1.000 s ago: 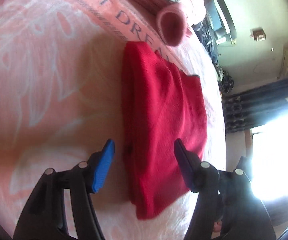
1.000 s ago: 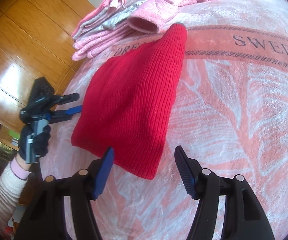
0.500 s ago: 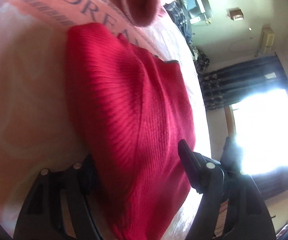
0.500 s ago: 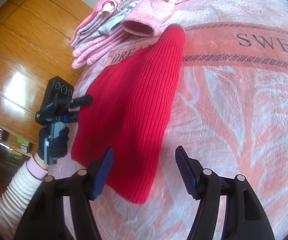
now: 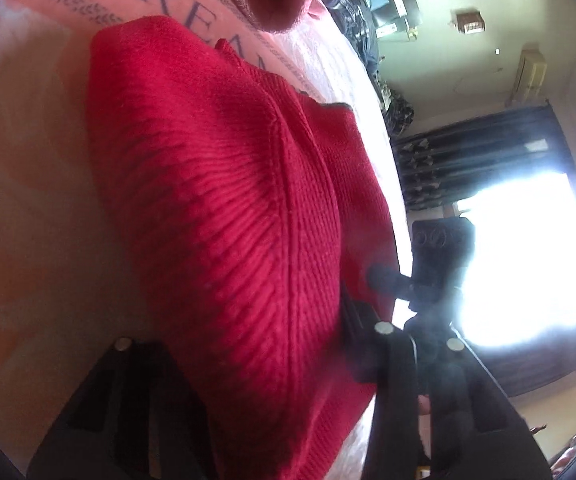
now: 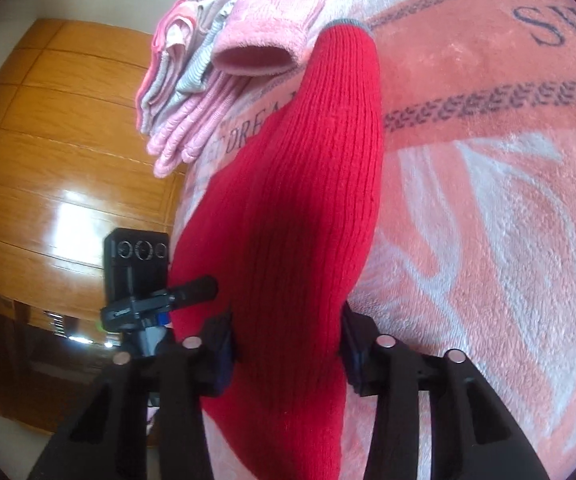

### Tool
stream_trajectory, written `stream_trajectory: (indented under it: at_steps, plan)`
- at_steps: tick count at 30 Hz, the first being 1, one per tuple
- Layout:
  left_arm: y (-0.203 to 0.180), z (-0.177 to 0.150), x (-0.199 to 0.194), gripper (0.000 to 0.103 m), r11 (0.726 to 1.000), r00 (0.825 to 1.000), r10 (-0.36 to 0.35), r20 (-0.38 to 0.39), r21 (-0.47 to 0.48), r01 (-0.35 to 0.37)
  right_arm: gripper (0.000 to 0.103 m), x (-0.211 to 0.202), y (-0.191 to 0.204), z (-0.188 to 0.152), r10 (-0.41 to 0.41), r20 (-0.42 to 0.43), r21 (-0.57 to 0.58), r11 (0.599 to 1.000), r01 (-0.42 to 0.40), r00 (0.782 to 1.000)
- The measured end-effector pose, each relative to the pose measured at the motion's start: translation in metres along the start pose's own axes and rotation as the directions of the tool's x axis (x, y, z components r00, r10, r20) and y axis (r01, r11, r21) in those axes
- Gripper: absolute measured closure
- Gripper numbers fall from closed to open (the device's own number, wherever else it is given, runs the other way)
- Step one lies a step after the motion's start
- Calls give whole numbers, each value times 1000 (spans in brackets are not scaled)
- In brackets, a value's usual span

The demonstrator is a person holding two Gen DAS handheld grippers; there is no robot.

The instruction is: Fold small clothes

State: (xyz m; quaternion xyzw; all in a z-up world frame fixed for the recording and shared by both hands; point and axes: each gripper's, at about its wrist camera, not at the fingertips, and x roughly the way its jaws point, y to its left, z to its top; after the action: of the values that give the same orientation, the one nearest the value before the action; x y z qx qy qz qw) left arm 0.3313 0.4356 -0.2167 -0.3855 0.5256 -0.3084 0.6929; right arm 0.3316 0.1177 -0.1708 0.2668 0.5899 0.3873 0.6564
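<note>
A red ribbed knit garment (image 5: 227, 200) lies folded lengthwise on a pink blanket (image 6: 488, 240). Its near end bulges up between the fingers of my left gripper (image 5: 271, 320), whose jaws press in on the cloth; the left finger is hidden under it. In the right wrist view the same red garment (image 6: 308, 200) narrows to a waist where my right gripper (image 6: 285, 344) pinches it at the other near corner. Each gripper shows in the other's view: the left gripper (image 6: 183, 300) at the cloth's left edge, the right gripper (image 5: 392, 280) at its right edge.
A pile of pink and grey clothes (image 6: 191, 92) with a fluffy pink cuff (image 6: 255, 56) sits at the garment's far end. A wooden wardrobe (image 6: 47, 140) stands past the bed's left edge. A bright window (image 5: 528, 260) and dark curtain (image 5: 468, 152) lie beyond the right edge.
Both grippers moved forward onto the garment's near end from open positions short of it. Their jaws narrowed around the cloth, which now bunches up between the fingers.
</note>
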Motion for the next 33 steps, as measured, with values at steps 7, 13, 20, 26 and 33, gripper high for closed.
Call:
stream_trajectory:
  at_steps: [7, 13, 20, 26, 33]
  plan:
    - [-50, -14, 15, 68, 999, 999, -35, -10, -11, 35, 67, -60, 19, -19, -34, 41, -41, 999, 36, 999]
    - [-109, -33, 61, 68, 995, 994, -93, -65, -28, 91, 67, -138, 21, -42, -102, 71, -31, 994, 105, 992]
    - [-135, -68, 135, 68, 996, 979, -84, -185, -50, 76, 66, -190, -20, -97, -166, 84, 39, 986, 163, 983]
    - [-110, -90, 179, 61, 1000, 981, -13, -192, -30, 7, 59, -167, -89, -133, -184, 94, 128, 977, 171, 978]
    - [-126, -100, 168, 49, 999, 989, 45, -144, 36, -41, 45, -178, -80, -151, -150, 138, 92, 986, 139, 979]
